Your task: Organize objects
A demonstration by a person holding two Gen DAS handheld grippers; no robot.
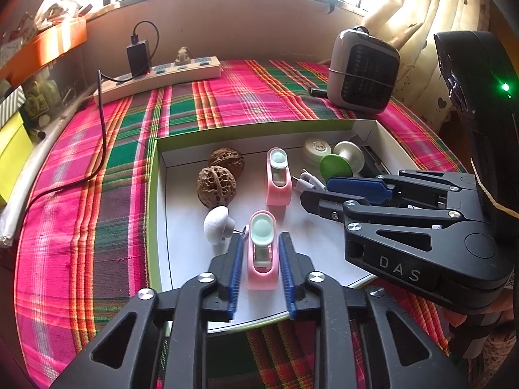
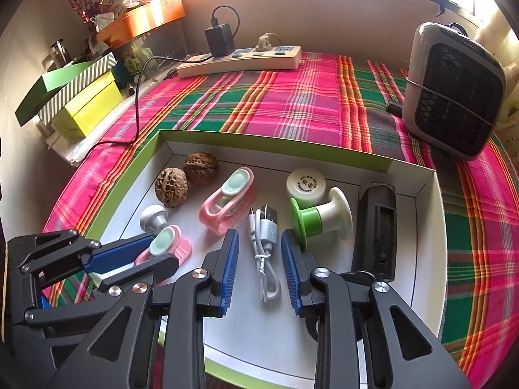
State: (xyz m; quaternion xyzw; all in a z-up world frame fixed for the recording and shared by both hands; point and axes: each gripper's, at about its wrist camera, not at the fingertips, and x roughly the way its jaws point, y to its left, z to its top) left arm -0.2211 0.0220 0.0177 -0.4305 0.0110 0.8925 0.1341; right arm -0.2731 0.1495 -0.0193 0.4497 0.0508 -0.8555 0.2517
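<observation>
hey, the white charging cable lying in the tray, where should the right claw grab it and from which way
Take the white cable at its bundled middle, below the plugs, coming down from above. It lies flat on the tray, running lengthwise between the pads of the right claw, which stand apart on either side, so closing across the strands should pinch them. The green spool sits close on the right; probably keep clear.

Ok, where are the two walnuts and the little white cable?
near walnut (image 2: 171, 188), right wrist view, middle of its wrinkly shell
far walnut (image 2: 201, 163), right wrist view, top of its shell
white cable (image 2: 266, 243), right wrist view, on the cord below its plugs
</observation>
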